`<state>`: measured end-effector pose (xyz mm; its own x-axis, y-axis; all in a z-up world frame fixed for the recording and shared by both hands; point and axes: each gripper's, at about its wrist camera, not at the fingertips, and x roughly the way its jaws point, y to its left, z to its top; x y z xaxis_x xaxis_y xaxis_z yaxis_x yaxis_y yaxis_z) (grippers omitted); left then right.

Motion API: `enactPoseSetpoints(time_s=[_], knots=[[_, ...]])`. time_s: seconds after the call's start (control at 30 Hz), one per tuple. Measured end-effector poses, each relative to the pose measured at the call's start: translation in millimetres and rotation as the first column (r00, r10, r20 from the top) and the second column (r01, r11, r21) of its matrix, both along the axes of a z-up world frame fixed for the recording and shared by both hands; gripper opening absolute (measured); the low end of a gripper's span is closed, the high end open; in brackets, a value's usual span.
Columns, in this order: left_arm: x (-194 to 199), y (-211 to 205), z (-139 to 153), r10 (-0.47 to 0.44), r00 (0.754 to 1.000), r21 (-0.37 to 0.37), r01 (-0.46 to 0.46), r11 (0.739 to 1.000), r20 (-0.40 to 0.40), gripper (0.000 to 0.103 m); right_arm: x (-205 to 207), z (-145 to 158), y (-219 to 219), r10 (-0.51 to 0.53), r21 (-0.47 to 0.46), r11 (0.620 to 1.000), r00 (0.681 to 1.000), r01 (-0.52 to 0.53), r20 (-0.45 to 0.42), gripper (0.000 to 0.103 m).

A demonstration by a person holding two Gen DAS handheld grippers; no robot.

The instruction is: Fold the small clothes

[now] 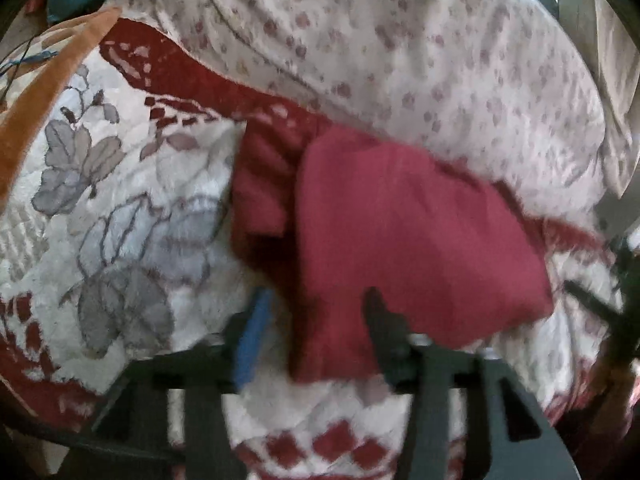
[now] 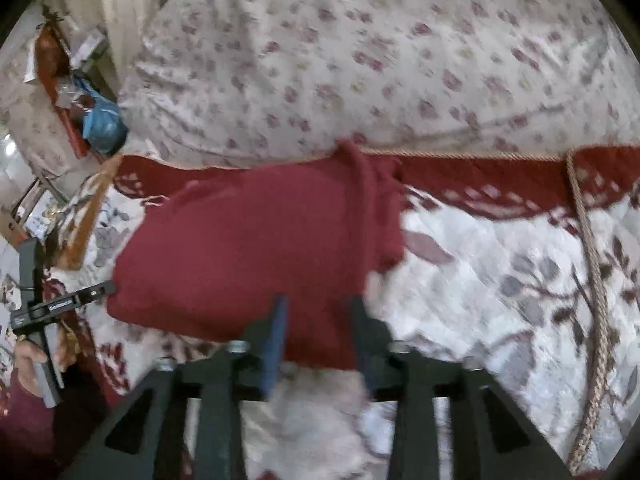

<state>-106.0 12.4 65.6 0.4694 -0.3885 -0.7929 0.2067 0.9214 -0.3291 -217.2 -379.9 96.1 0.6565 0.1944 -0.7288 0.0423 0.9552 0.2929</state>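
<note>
Cloth [image 1: 400,232], red and already folded into a compact pad, lies on the quilt [image 1: 160,208]. We hold the left gripper [image 1: 316,320] and right gripper [image 2: 318,320] unclenched, jaws straddling its near edge. Perhaps one fold remains.

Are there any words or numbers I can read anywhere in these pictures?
None can be read.
The left gripper carries small pale marks on its bar, too blurred to read.
The red garment and the flowered blanket show no writing.
</note>
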Motion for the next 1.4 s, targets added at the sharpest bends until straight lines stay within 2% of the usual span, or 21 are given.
enactPoseSetpoints(time_s=[0.03,0.13,0.27,0.33,0.6,0.67,0.73,0.8,0.9,1.03,1.1,1.17,1.33,1.4], knots=[[2.5,1.0,2.0,0.016,1.000,-0.015,-0.016,1.000,0.012,0.062,6.6,1.9,9.2,0.024,0.006,1.000,1.000,-0.024,0.005,0.047],[10.1,0.8,-0.6,0.050,0.999,0.002,-0.050,0.999,0.021,0.063,35.4,2.0,49.0,0.107,-0.006,0.994,0.994,-0.107,-0.001,0.047],[18.4,2.3,-20.2,0.089,0.996,0.061,-0.089,0.994,0.004,0.063,82.5,-2.9,110.8,0.202,-0.071,0.977,0.979,-0.201,0.011,0.047],[22.3,5.6,-30.4,0.109,0.994,0.066,-0.108,0.992,-0.006,0.063,106.7,-7.1,134.9,0.234,-0.088,0.969,0.972,-0.232,0.006,0.047],[28.5,5.6,-48.7,0.101,0.995,0.053,-0.100,0.994,-0.014,0.072,191.8,-28.4,208.4,0.324,-0.166,0.931,0.945,-0.326,-0.038,0.046],[30.3,5.0,-49.9,0.098,0.995,0.055,-0.097,0.994,-0.013,0.072,214.5,-46.3,222.5,0.327,-0.194,0.918,0.937,-0.345,-0.122,0.046],[33.0,6.7,-50.3,0.100,0.995,0.042,-0.099,0.994,-0.018,0.073,230.8,-60.4,232.7,0.329,-0.231,0.904,0.931,-0.359,-0.159,0.046],[35.7,8.3,-50.8,0.097,0.995,0.030,-0.096,0.995,-0.024,0.074,240.2,-58.1,237.0,0.334,-0.260,0.896,0.932,-0.361,-0.143,0.046],[37.0,9.0,-51.3,0.086,0.996,0.023,-0.086,0.996,-0.031,0.074,250.1,-50.8,234.7,0.310,-0.252,0.906,0.938,-0.341,-0.156,0.046],[37.2,8.4,-51.5,0.078,0.996,0.025,-0.077,0.997,-0.031,0.074,244.3,-27.4,233.0,0.307,-0.166,0.932,0.945,-0.323,-0.114,0.047],[37.2,8.3,-51.4,0.076,0.997,0.025,-0.075,0.997,-0.033,0.074,241.5,-20.1,242.9,0.343,-0.122,0.927,0.933,-0.355,-0.112,0.053],[36.7,8.3,-51.3,0.074,0.997,0.023,-0.073,0.997,-0.034,0.075,241.6,-20.3,258.6,0.377,-0.121,0.912,0.918,-0.391,-0.124,0.061],[37.0,8.5,-48.2,0.072,0.997,0.017,-0.072,0.997,-0.039,0.075,250.4,-37.6,293.0,0.419,-0.123,0.888,0.889,-0.443,-0.182,0.066],[36.8,13.9,-46.2,0.078,0.996,-0.020,-0.079,0.997,-0.048,0.075,255.7,-47.1,301.0,0.427,-0.097,0.887,0.881,-0.452,-0.202,0.089]])
